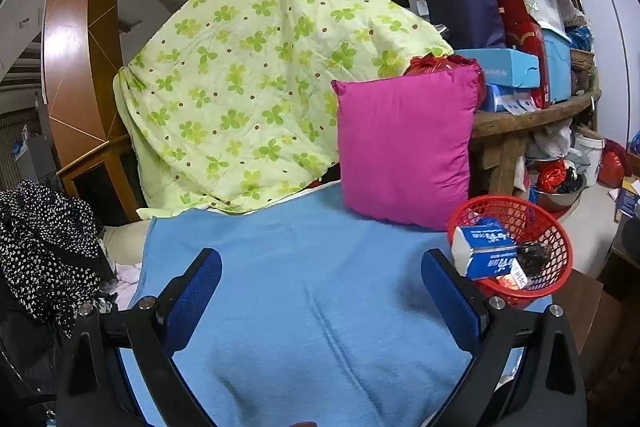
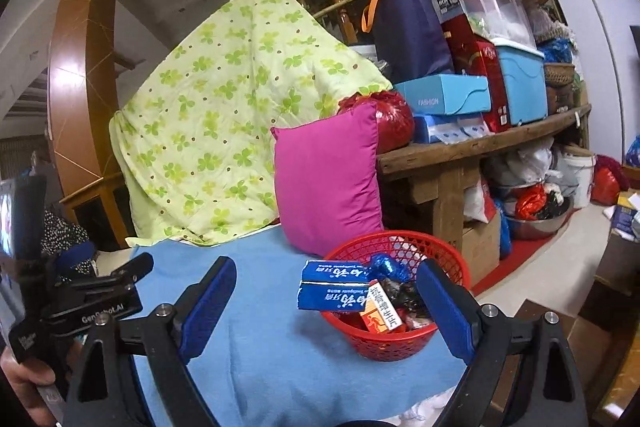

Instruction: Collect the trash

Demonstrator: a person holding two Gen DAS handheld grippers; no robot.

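Both the left tool (image 1: 322, 291) and the right tool (image 2: 326, 301) are held spread wide with nothing between the fingers. The red basket (image 2: 404, 341), filled with blue toothpaste boxes (image 2: 334, 285) and wrappers, is seen on the blue blanket (image 2: 260, 347) just ahead of the right tool, beside its right finger.

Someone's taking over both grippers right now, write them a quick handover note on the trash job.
Left gripper: open, empty, over the blue blanket.
Right gripper: open, empty, near the red basket.
Basket stands on the blanket in front of the pink pillow.
Done: blue boxes, an orange pack and wrappers are in the basket.
Left: no loose trash shows on the blanket; check outside these views.
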